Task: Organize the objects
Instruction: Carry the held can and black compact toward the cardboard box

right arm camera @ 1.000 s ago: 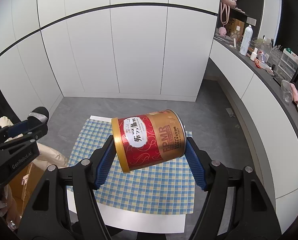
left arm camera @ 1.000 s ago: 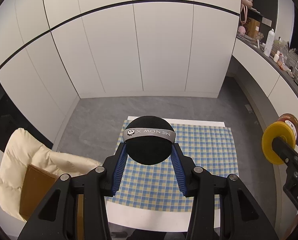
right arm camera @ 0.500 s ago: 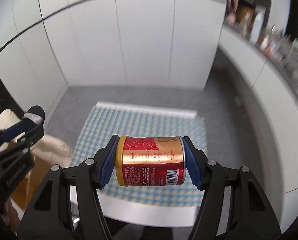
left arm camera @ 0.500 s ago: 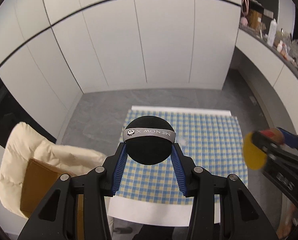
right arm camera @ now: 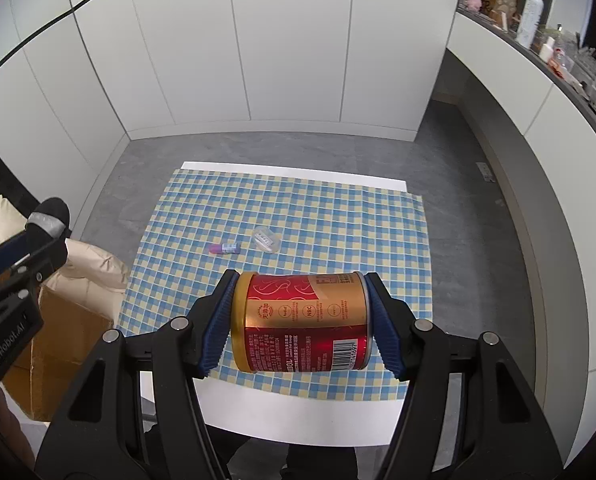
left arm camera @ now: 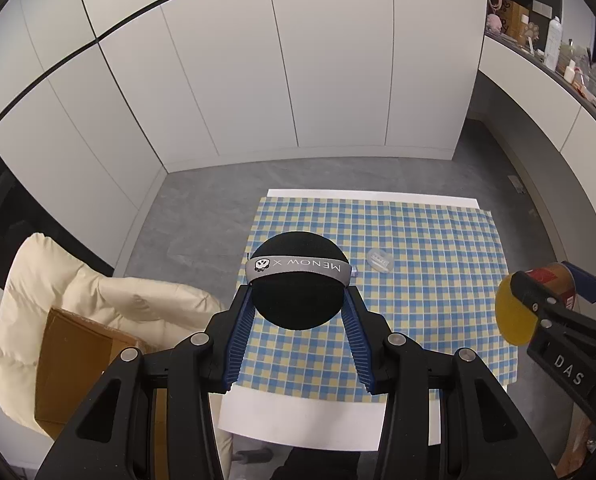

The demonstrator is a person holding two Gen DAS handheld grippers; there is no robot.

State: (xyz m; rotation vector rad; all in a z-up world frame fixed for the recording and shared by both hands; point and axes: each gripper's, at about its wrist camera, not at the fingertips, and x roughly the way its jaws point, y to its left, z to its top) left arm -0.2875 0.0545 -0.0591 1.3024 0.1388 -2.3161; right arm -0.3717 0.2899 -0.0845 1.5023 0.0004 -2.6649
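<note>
White cabinet fronts (right arm camera: 258,48) back a white table (right arm camera: 298,416) under a blue-yellow checked cloth (right arm camera: 337,216). Left gripper (left arm camera: 298,312) clamps a black ball (left arm camera: 298,300) with a grey band, above the cloth. Right gripper (right arm camera: 299,320) pinches a red-gold tin (right arm camera: 301,320) end to end, lying sideways above the cloth's near edge. On the cloth: small purple tube (right arm camera: 224,248), clear packet (right arm camera: 266,239) just beside it.

White cabinet doors (left arm camera: 298,80) cover the far wall above a grey floor (left arm camera: 202,208). A white table (right arm camera: 298,420) carries a blue-yellow checked cloth (right arm camera: 337,216). A cluttered counter (right arm camera: 557,64) runs along the right.
</note>
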